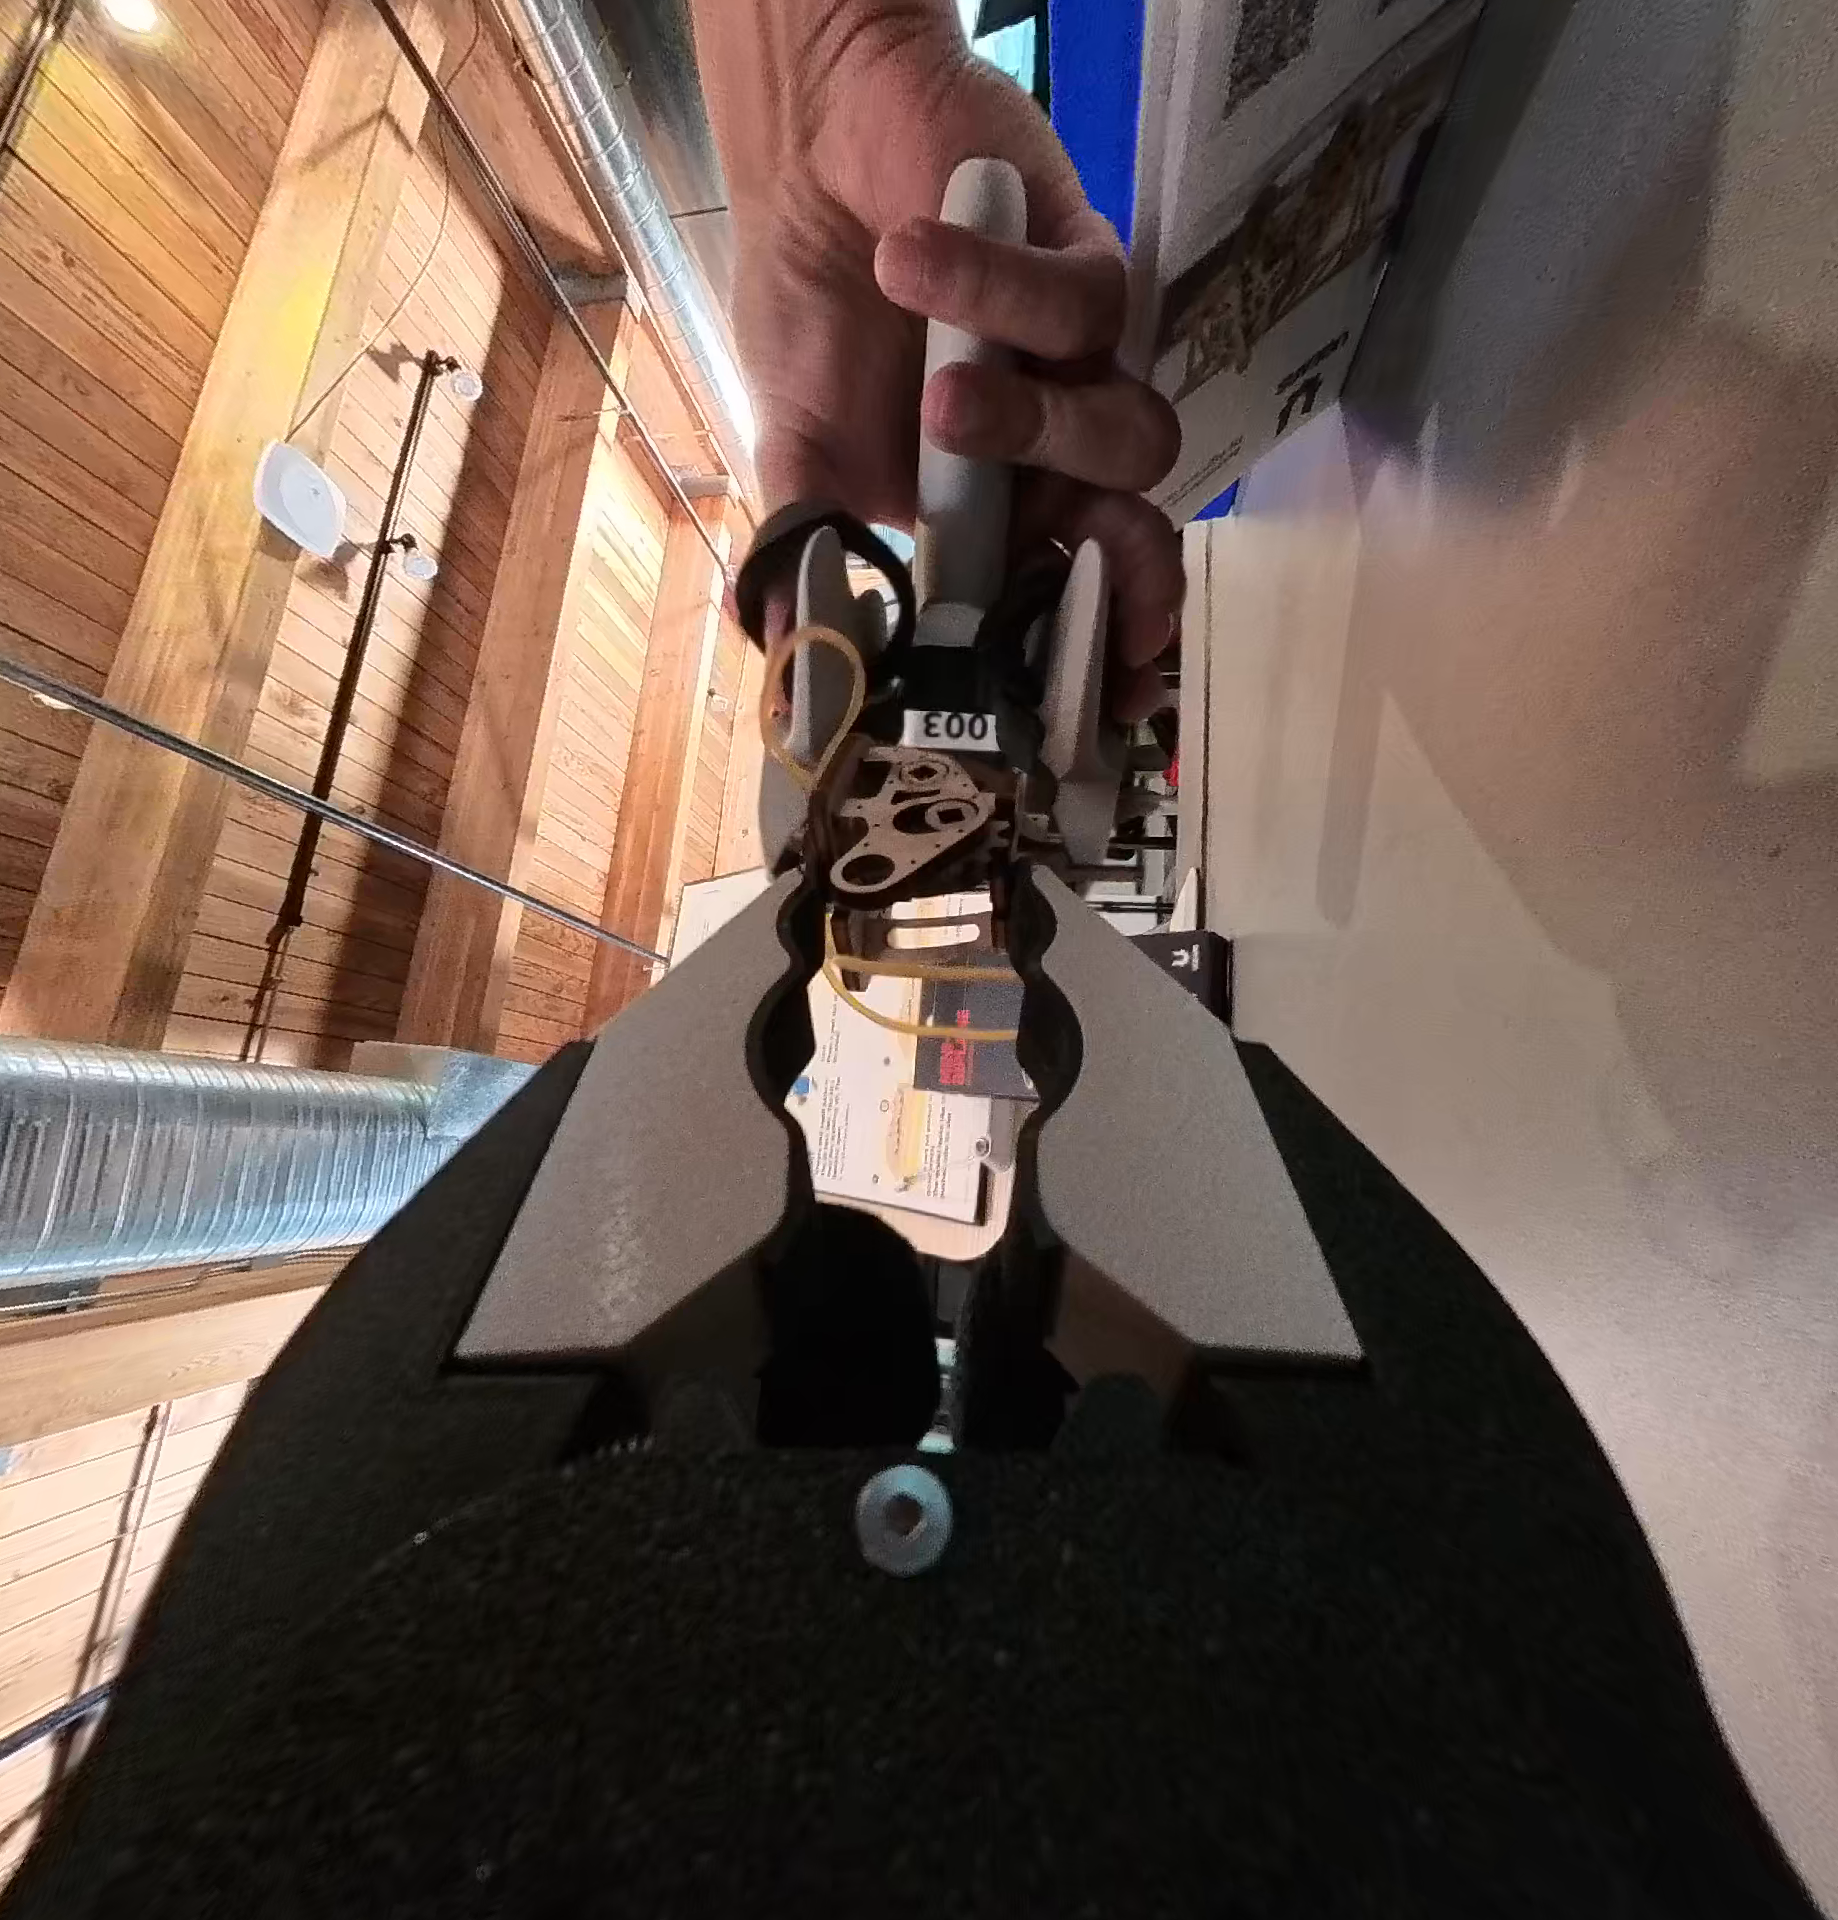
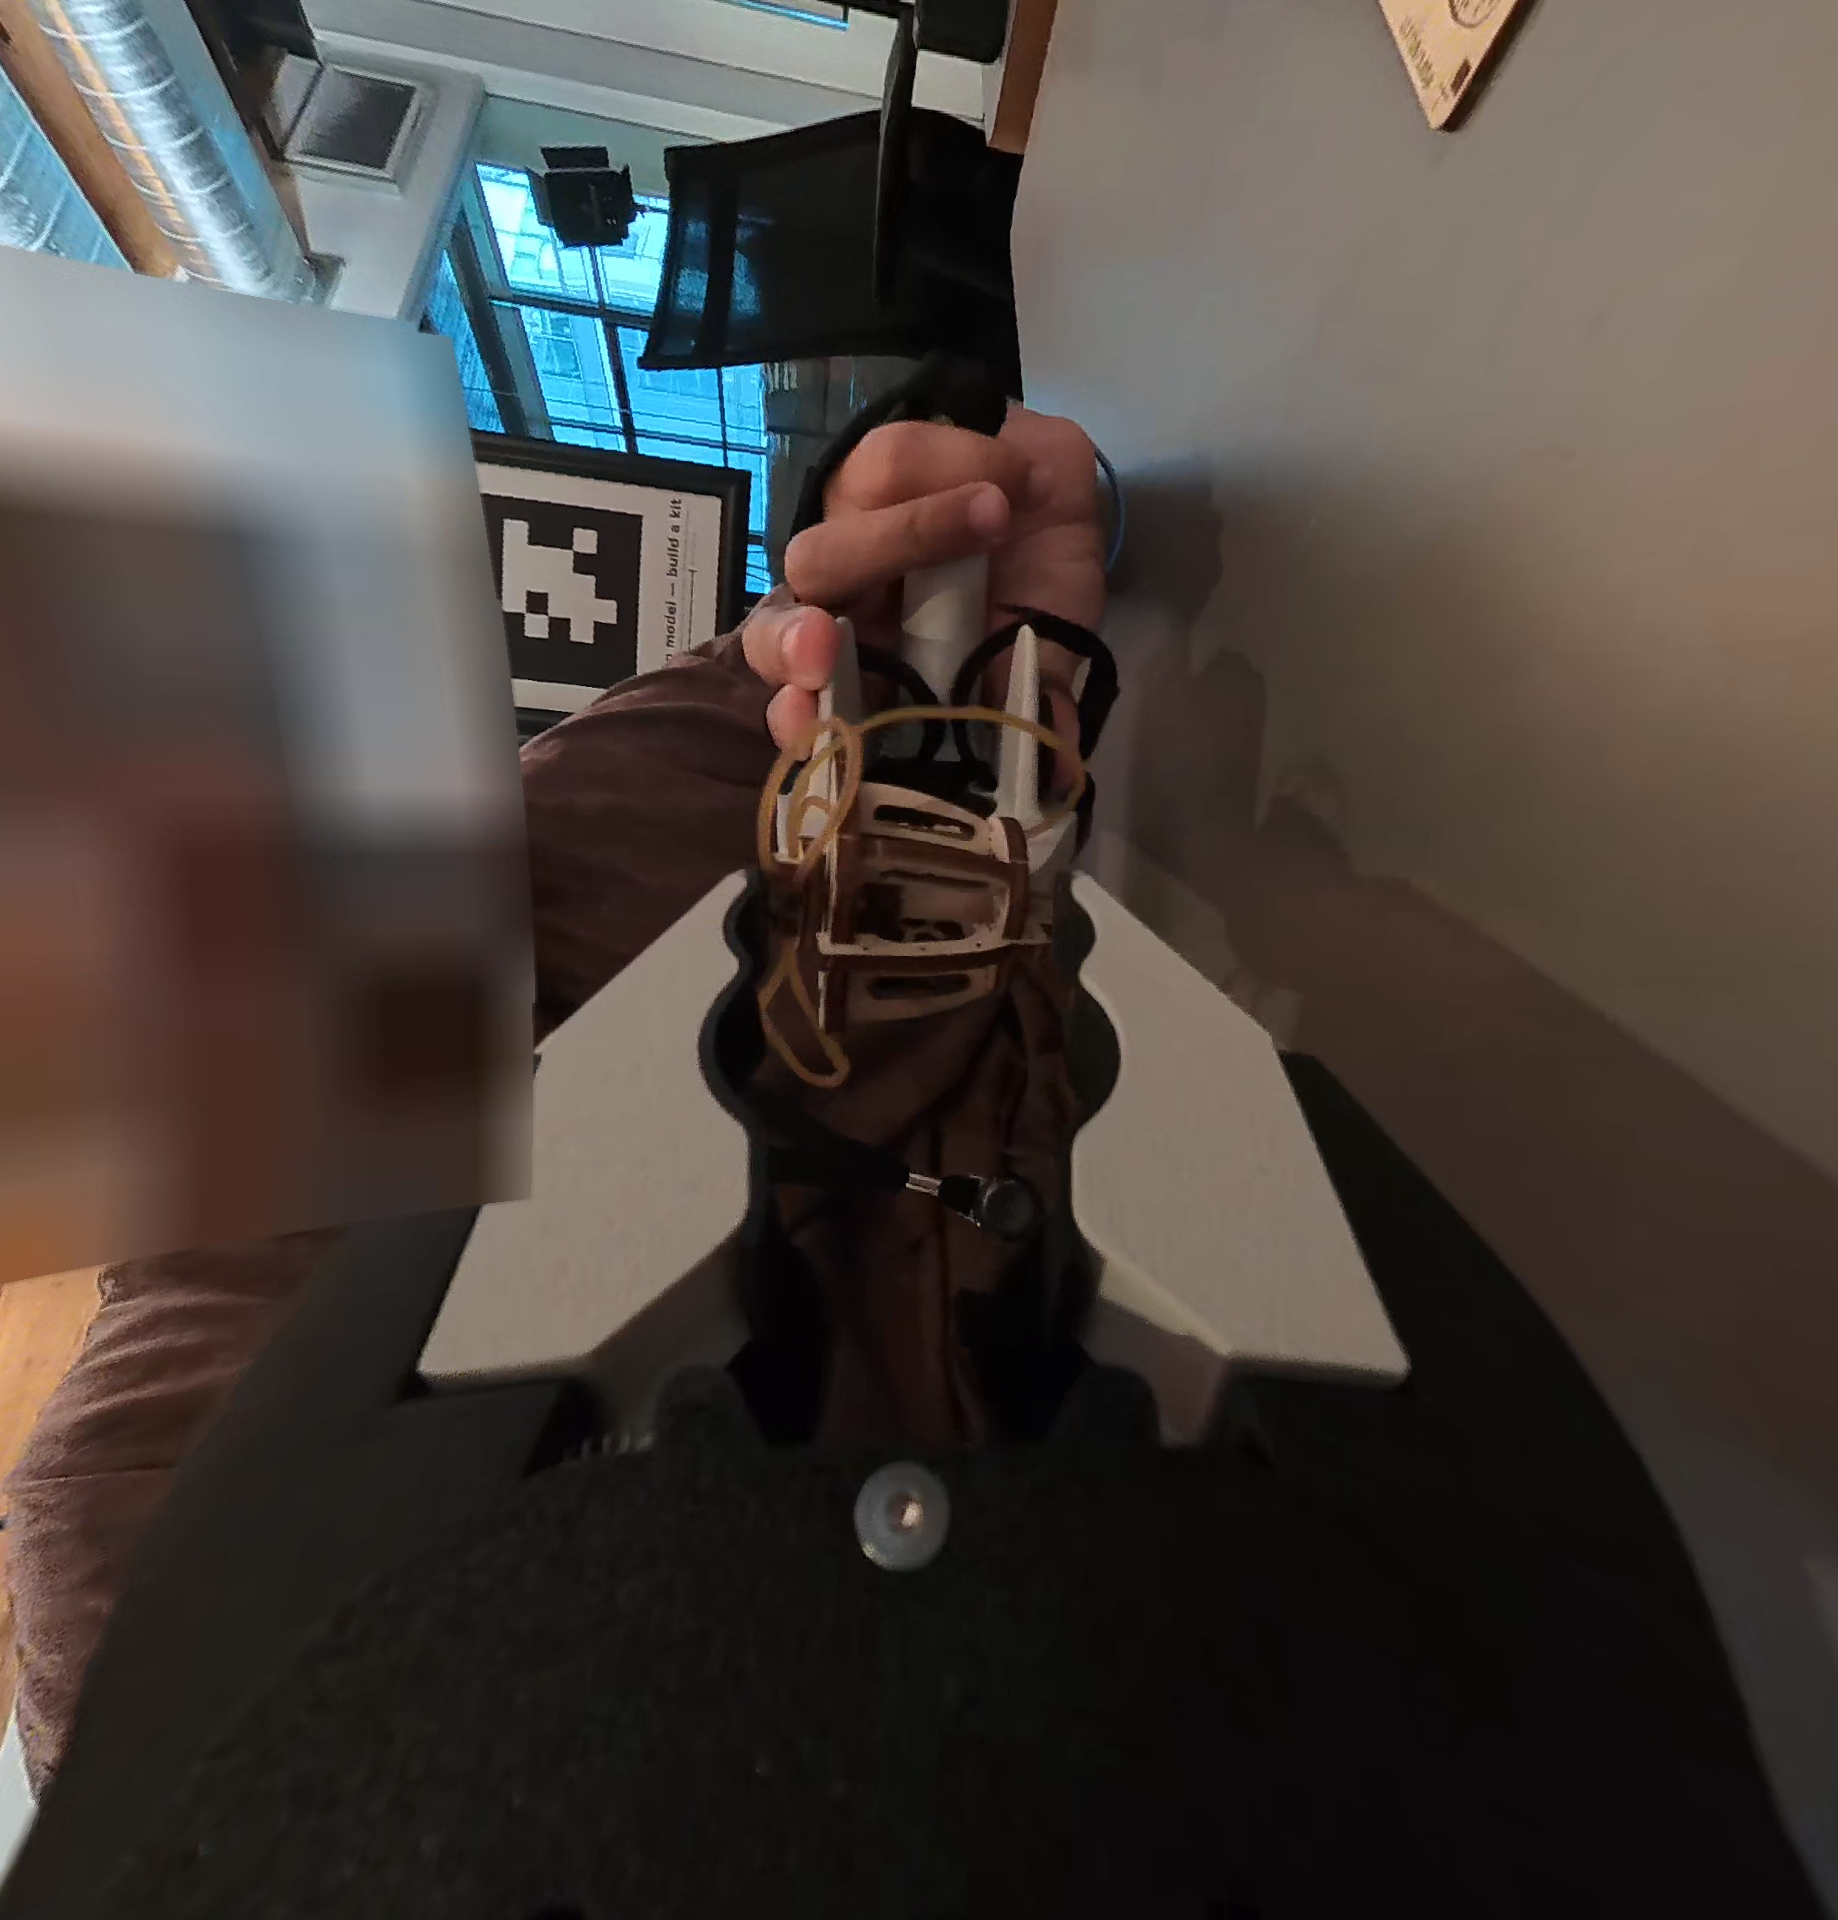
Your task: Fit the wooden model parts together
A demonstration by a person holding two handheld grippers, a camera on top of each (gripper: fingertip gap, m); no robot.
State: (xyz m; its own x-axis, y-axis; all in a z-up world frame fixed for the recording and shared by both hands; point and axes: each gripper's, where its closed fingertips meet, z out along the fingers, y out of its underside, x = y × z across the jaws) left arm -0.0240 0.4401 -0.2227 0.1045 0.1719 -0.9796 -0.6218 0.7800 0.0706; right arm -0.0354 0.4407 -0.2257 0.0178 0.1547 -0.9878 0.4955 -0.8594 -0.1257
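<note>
Wooden model (image 1: pixel 910 831) held between both hand-held gripper tips, long axis across the fingers, rubber bands (image 2: pixel 806 800) looped on it

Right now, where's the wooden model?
The wooden model is held up off the table between the two tongs: at the tips of the left tongs in the left wrist view, and at the right tongs' tips in the right.
</note>
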